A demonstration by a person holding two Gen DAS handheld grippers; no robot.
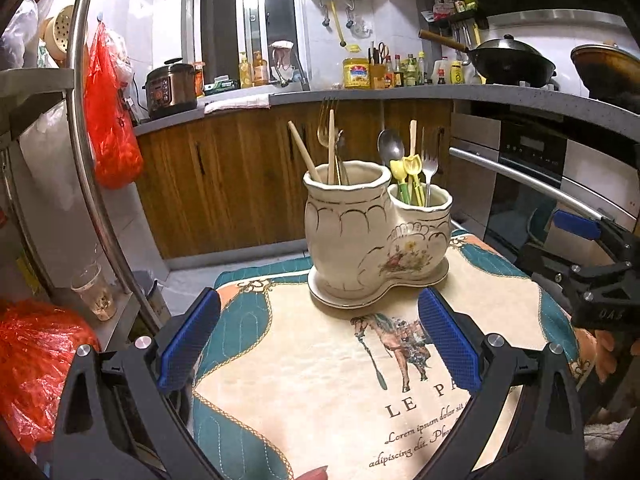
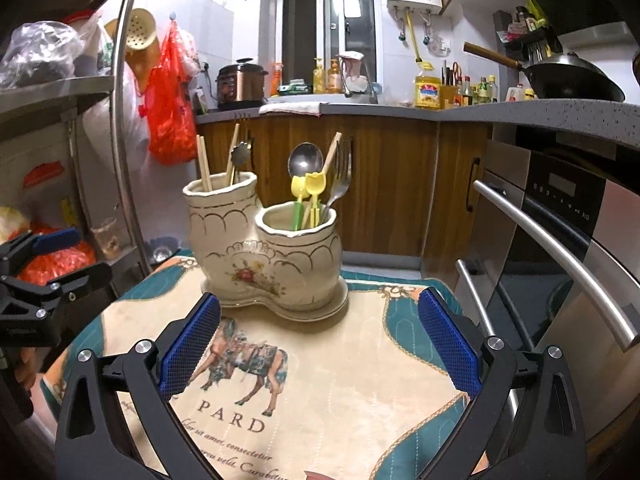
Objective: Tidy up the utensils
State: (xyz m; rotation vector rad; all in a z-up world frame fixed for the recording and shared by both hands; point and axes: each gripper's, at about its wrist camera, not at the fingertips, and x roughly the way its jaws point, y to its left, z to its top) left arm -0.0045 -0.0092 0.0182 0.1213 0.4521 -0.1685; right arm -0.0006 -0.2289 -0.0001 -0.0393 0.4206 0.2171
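Both the left gripper [image 1: 319, 344] and the right gripper [image 2: 319, 344] are spread wide, nothing pinched or touched. The two-cup ceramic holder [image 1: 372, 236] is seen mid-frame on the horse-print mat [image 1: 320, 400], packed with chopsticks [image 1: 304, 156], a spoon [image 2: 305, 159], forks [image 2: 340, 184] and yellow picks [image 2: 308, 196]. An oven handle [image 2: 560, 248] is spotted at right.

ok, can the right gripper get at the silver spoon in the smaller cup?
Probably yes: the right gripper is open and empty, and the silver spoon stands above the cup rim, though yellow picks crowd it.
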